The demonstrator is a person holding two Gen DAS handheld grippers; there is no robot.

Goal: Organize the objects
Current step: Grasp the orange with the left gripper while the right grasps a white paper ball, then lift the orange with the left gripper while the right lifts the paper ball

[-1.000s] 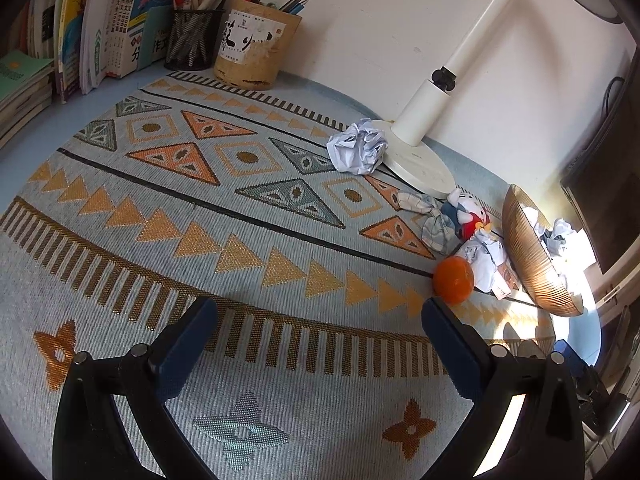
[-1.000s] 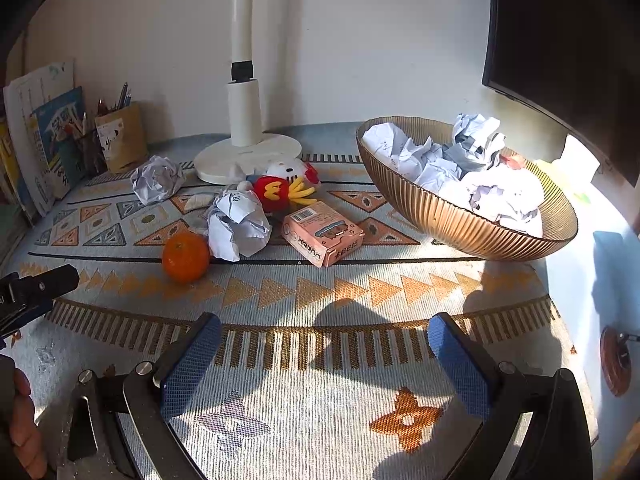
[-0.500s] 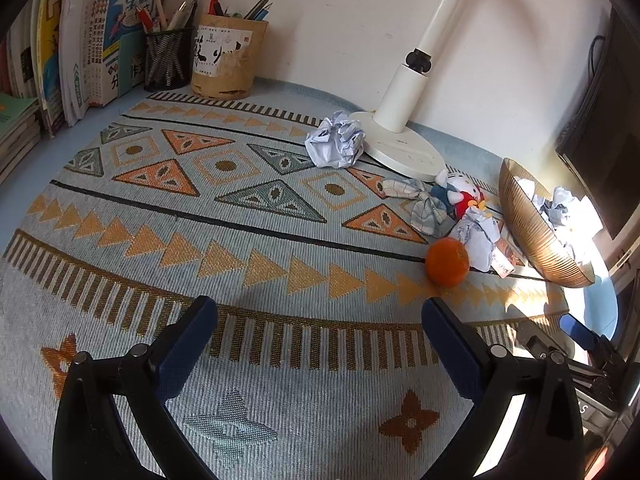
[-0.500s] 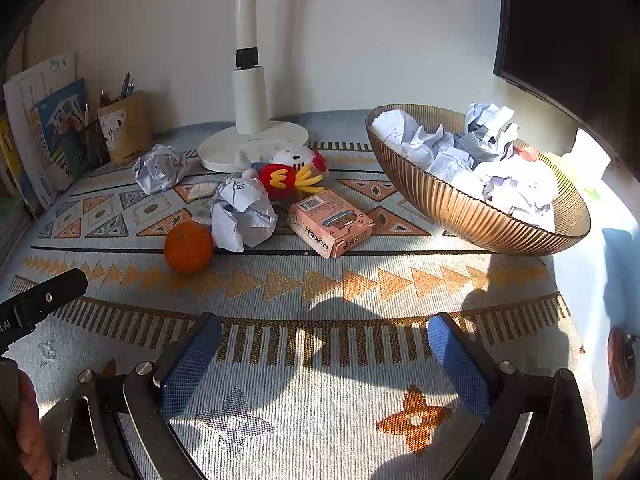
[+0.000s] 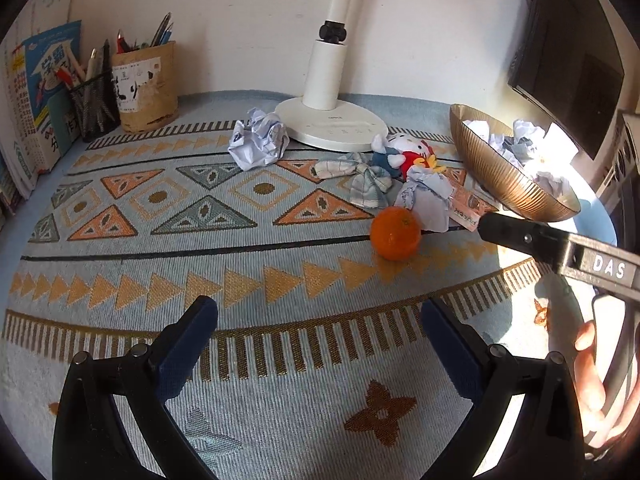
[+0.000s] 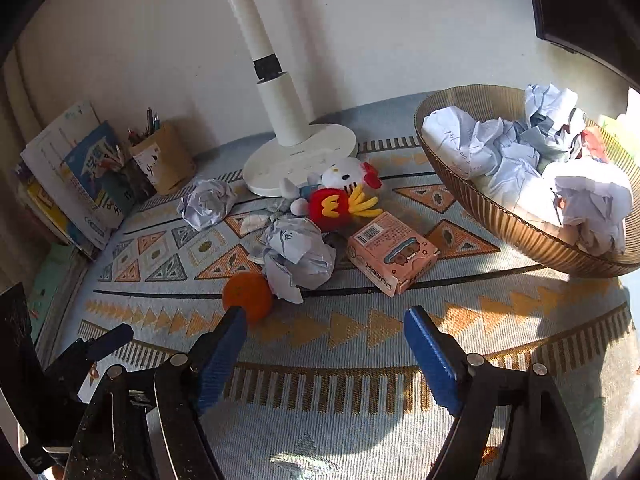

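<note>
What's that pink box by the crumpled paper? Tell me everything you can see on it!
The pink box looks like a small cardboard carton, closed, lying flat on the patterned mat. Its top shows a barcode and a little brown cartoon character; dark letters run along one side. It sits between a crumpled paper ball and the brown bowl, in front of the plush toy. No gripper touches it.

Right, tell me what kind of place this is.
Probably a home study desk: a pen holder beside upright workbooks, a white desk lamp, and a dark monitor at the edge.

Sunlit white wall [image 5: 248, 20], patterned mat [image 5: 160, 240]
</note>
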